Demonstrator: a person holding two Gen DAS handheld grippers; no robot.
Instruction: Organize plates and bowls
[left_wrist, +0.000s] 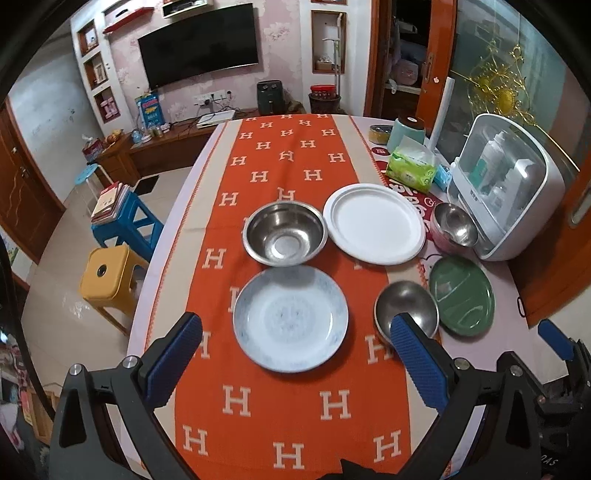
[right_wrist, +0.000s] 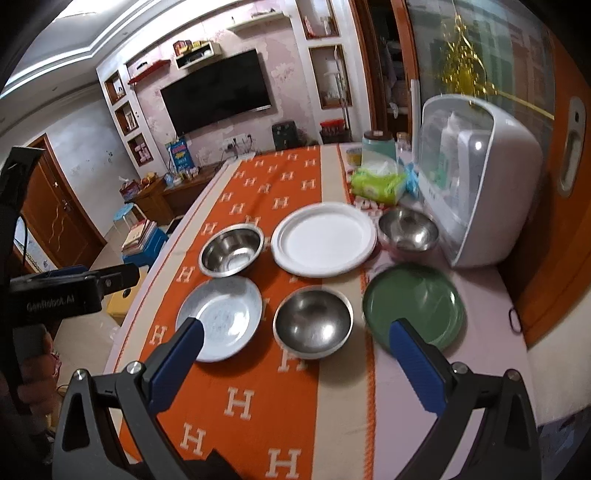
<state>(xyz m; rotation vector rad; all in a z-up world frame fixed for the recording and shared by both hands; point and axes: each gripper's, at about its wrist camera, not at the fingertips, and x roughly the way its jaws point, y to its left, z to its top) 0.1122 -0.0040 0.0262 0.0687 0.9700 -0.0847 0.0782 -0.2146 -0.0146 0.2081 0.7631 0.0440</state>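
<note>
In the left wrist view, the left gripper hovers above the near part of the table, its blue-padded fingers spread wide with nothing between them. A pale blue-patterned plate lies directly between the fingers on the orange H-patterned runner. Far of it sits a large steel bowl, and right of that a white plate, the two rims almost touching. A small steel bowl is partly covered by the right finger; just beside it on the right lies a green plate. Another steel bowl stands far right, close against a white domed cabinet. The runner's far half is open room. The right gripper shows only as a blue tip at the right edge, so its opening cannot be told here.

In the right wrist view, the right gripper is held over the near table, tilted, fingers wide apart and empty. The small steel bowl lies between them, the pale plate partly behind the left finger, the green plate partly behind the right one. The white plate, the large bowl and the far-right bowl lie beyond. The picture is slightly blurred. The left gripper's body shows at the left edge, with a hand dimly below it.
</note>
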